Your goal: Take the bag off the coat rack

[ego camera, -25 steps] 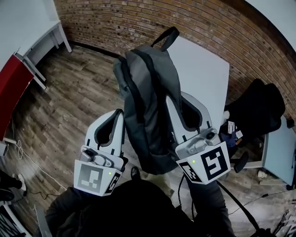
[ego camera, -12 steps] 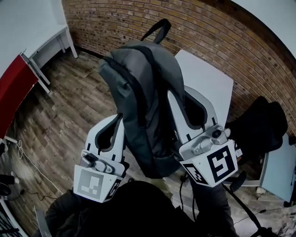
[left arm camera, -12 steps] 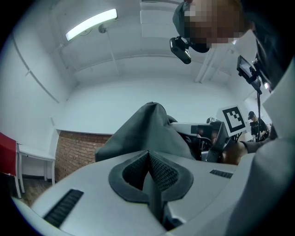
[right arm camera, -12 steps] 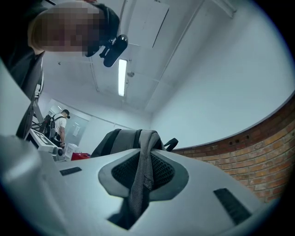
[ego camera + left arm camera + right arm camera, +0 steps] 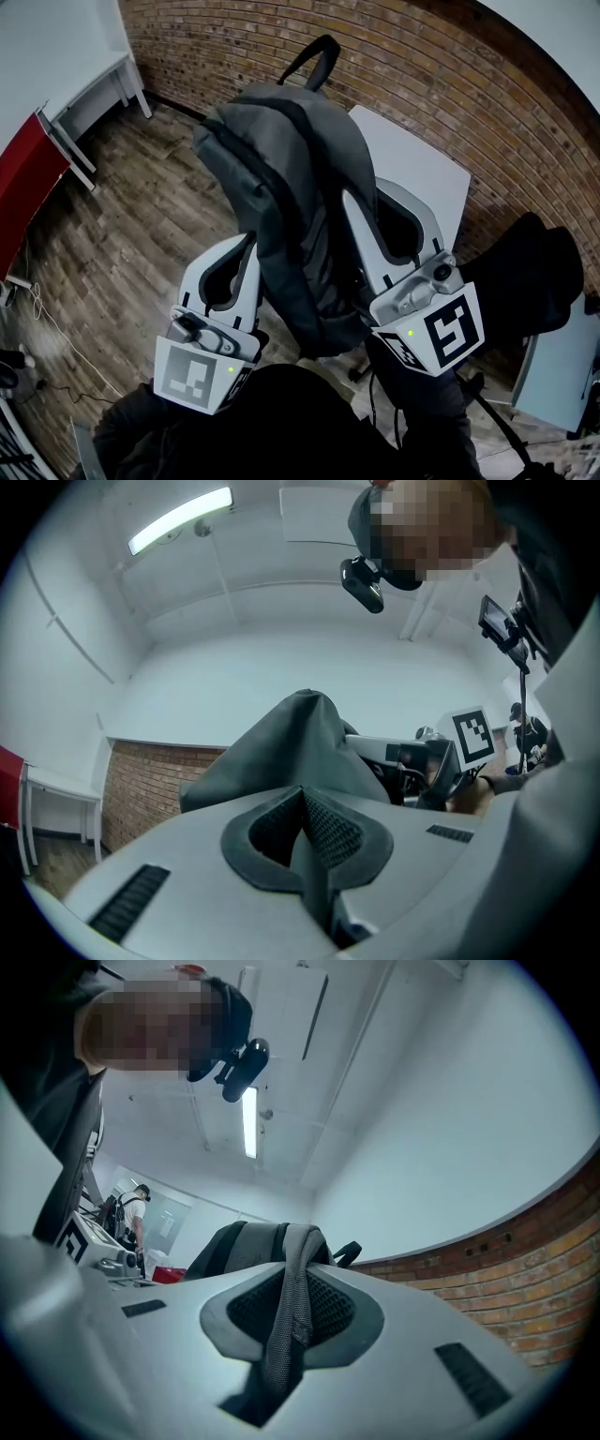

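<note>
A grey backpack (image 5: pixel 300 187) hangs in the air between my two grippers, its black top handle (image 5: pixel 314 56) pointing away from me. My left gripper (image 5: pixel 242 253) is at the bag's lower left edge. In the left gripper view its jaws (image 5: pixel 302 794) are closed with a fold of grey fabric (image 5: pixel 314 892) pinched between them, and the bag (image 5: pixel 281 752) bulges just beyond. My right gripper (image 5: pixel 367 195) is on the bag's right side. In the right gripper view it (image 5: pixel 291 1288) is shut on a grey webbing strap (image 5: pixel 286 1335) that runs up to the bag (image 5: pixel 248 1246). No coat rack is in view.
A white table (image 5: pixel 422 159) stands against the brick wall (image 5: pixel 450 84) behind the bag. A black chair draped in dark cloth (image 5: pixel 525 272) is at the right. A red and white bench (image 5: pixel 28 178) lines the left, over wooden floor (image 5: pixel 122 206). Another person (image 5: pixel 139 1208) stands far off.
The bag has swung slightly left and higher in the head view, and both grippers have shifted with it. Both grips stay as they were.
</note>
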A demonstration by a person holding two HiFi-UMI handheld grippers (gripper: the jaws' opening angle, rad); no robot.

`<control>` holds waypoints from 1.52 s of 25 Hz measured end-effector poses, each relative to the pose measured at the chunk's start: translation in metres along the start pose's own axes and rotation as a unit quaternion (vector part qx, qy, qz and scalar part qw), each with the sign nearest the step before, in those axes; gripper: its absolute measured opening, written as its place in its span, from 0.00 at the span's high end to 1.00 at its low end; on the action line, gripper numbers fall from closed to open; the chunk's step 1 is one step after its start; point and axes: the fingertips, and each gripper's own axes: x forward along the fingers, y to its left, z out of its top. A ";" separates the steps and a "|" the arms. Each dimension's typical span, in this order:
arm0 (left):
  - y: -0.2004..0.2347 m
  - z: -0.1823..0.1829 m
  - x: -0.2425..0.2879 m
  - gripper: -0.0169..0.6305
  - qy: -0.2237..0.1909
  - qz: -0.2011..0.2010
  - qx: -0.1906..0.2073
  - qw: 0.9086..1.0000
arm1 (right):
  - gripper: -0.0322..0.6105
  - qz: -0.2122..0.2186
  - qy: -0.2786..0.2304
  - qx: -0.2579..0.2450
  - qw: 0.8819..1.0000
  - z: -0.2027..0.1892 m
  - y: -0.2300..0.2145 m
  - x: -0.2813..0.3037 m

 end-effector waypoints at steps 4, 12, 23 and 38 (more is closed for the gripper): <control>-0.021 -0.040 0.038 0.96 0.042 -0.004 -0.015 0.999 | 0.88 -0.002 0.018 0.003 1.000 -0.035 -0.047 -0.018; -0.050 -0.073 0.097 0.96 0.063 -0.023 -0.027 0.997 | 0.88 -0.020 0.036 0.030 0.999 -0.082 -0.118 -0.058; -0.082 -0.100 0.147 0.96 0.084 -0.051 -0.031 0.995 | 0.88 -0.020 0.028 0.037 0.999 -0.092 -0.161 -0.087; -0.098 -0.113 0.172 0.96 0.086 -0.075 -0.034 0.993 | 0.85 -0.040 0.103 -0.009 0.994 -0.102 -0.179 -0.090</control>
